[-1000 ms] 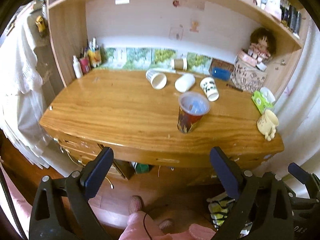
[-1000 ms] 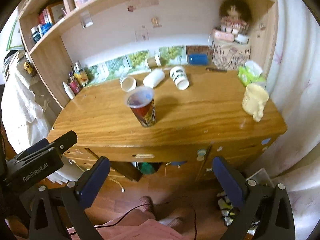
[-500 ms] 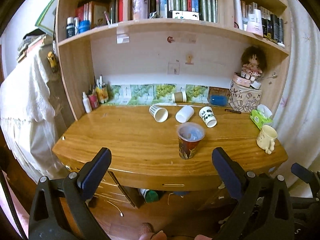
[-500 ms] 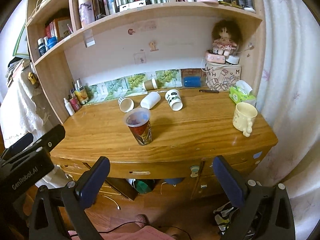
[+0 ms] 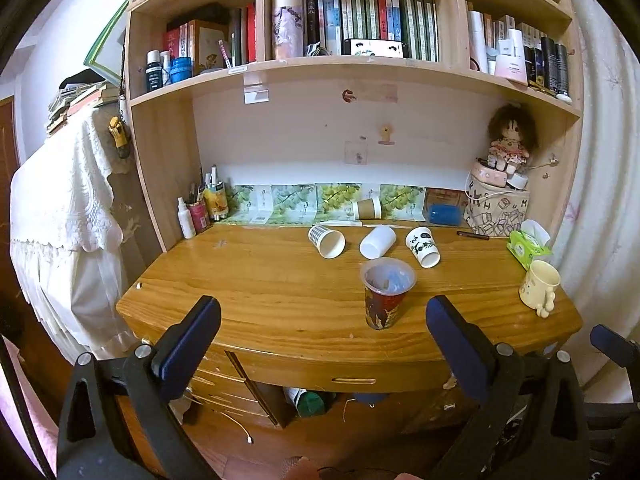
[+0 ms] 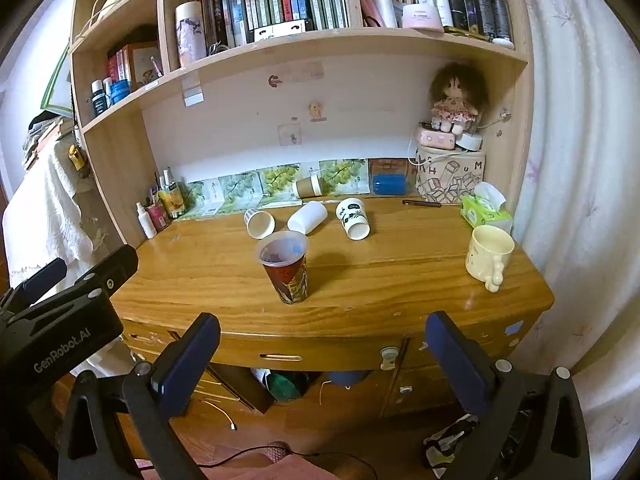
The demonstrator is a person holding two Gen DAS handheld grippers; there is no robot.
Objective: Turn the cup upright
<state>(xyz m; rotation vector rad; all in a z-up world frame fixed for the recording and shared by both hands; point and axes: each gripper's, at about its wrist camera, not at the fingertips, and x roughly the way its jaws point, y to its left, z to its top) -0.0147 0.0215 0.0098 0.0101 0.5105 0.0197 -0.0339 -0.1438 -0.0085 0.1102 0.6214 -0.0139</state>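
A dark red patterned cup (image 5: 386, 295) stands upright near the front of the wooden desk (image 5: 260, 292); it also shows in the right wrist view (image 6: 286, 270). Behind it three paper cups lie on their sides: a checked one (image 5: 326, 240), a plain white one (image 5: 378, 241) and a panda-print one (image 5: 423, 246). A brown cup (image 5: 367, 208) lies at the back wall. My left gripper (image 5: 322, 338) is open and empty, well in front of the desk. My right gripper (image 6: 320, 354) is open and empty too, off the desk's front edge.
A cream mug (image 6: 489, 255) stands upright at the desk's right end, with a green tissue pack (image 6: 485, 210) behind it. Bottles and pens (image 5: 200, 208) crowd the back left corner. A printed bag with a doll (image 5: 498, 208) stands back right. Bookshelves hang overhead. Drawers sit under the desk.
Both grippers have tilted upward and drawn back, so the bookshelves have come into view. The cups have not moved. Both grippers stay open.
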